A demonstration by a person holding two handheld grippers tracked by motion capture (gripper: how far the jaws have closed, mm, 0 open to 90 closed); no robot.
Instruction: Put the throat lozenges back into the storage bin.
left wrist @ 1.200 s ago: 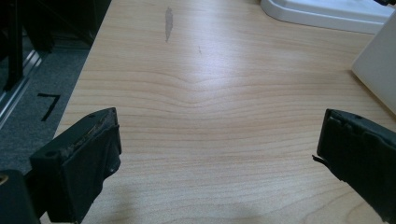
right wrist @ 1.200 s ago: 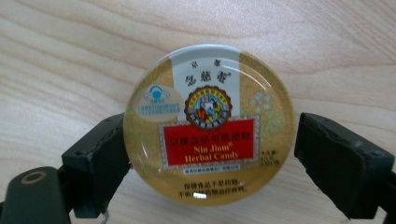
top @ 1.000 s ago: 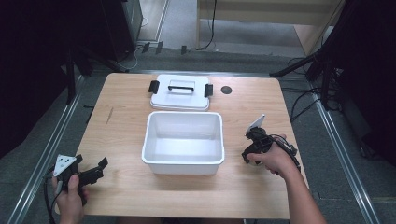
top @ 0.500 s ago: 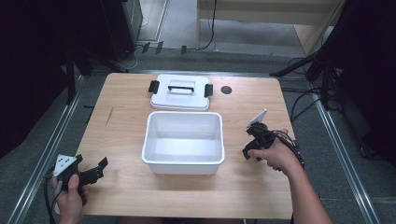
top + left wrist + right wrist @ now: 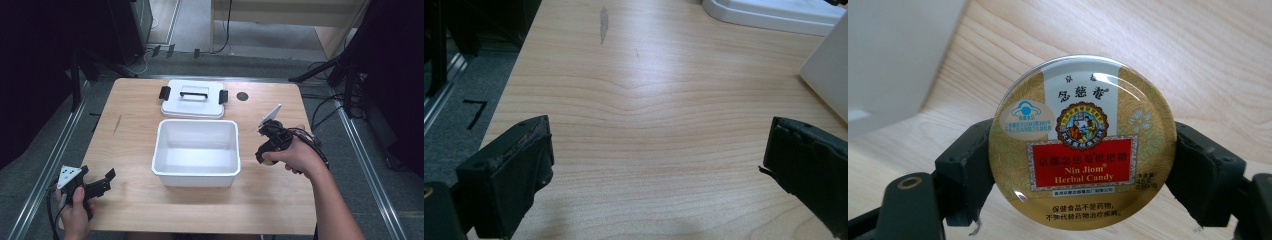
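Round Nin Jiom candy tin (image 5: 1083, 142) clamped edgewise in right tool (image 5: 265, 150), now lifted off worktop (image 5: 135, 105) versus second ago, at 3 o'clock of open white bin (image 5: 196, 176). Pick done; drop into bin likely next. Lid (image 5: 192, 102) at bin's 12. Left tool (image 5: 102, 182) wide open, empty, unmoved, at 8.

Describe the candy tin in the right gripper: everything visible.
The candy tin is round, shallow and looks like glossy metal. Its gold patterned lid carries a white band with Chinese characters, a central emblem and a red panel reading Nin Jiom Herbal Candy. It is closed, lid facing the camera, clamped at its rim in the right gripper, above the wooden table beside the white bin.
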